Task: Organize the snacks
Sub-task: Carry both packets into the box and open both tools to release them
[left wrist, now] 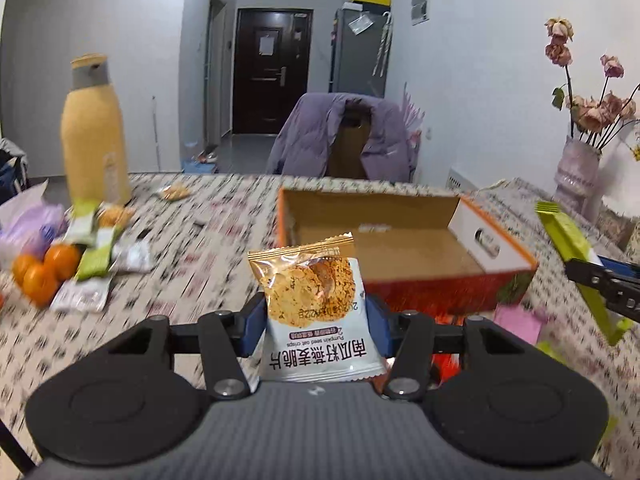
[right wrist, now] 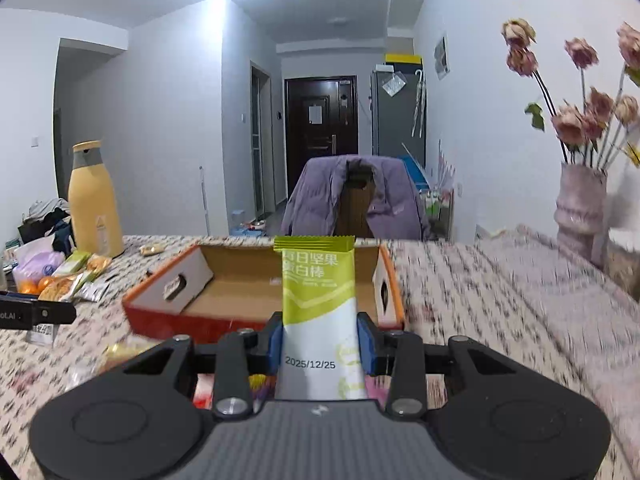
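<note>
Left gripper (left wrist: 316,326) clamps oat crisp packet (left wrist: 316,304); right gripper (right wrist: 322,346) clamps green protein bar (right wrist: 320,304); both held above patterned table (left wrist: 208,240) before open cardboard box (right wrist: 240,280).

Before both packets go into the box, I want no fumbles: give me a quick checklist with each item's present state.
1. Left gripper fingers clamp the oat crisp packet: ok.
2. Right gripper fingers clamp the green nut bar: ok.
3. Cardboard box open: ok.
4. Box floor bare: ok.
5. Both packets over the box: not ok, short of its near wall.
6. Grip firm enough: cannot tell.
</note>
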A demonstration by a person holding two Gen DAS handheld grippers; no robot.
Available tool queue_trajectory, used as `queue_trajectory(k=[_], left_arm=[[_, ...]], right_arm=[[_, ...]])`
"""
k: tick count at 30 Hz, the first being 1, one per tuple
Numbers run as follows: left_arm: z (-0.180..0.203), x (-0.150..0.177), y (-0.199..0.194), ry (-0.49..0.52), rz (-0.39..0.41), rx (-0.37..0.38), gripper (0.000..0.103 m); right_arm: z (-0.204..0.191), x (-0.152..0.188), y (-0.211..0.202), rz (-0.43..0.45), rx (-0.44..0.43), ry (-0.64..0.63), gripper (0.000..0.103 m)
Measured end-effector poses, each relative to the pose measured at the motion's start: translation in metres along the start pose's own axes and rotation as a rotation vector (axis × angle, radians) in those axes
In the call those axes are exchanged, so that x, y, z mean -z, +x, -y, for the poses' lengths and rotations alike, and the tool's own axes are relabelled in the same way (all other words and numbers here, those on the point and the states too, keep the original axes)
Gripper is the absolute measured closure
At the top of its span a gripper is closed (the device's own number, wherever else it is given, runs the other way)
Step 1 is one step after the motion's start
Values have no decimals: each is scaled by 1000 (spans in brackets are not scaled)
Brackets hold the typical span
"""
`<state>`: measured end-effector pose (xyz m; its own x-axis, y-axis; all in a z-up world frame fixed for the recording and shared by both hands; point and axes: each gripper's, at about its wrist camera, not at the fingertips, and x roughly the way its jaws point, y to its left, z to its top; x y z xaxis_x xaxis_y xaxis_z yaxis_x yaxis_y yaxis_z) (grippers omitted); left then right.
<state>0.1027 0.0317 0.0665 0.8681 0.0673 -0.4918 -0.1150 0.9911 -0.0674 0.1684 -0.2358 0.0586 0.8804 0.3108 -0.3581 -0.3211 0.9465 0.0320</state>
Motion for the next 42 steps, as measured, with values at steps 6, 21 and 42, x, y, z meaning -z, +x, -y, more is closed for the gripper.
queue_trajectory(k=[6,21,42], left_arm=[[16,-42,41,14,-16,18,49],[40,-78,185,35,-225,-60,49],[39,-43,224,57,-362,-65,46]], right_arm=[[0,-38,53,-38,0,-14,67],[-3,-52,211,-298,21,-57,67],[1,-13,231,-441,24,-49,66]])
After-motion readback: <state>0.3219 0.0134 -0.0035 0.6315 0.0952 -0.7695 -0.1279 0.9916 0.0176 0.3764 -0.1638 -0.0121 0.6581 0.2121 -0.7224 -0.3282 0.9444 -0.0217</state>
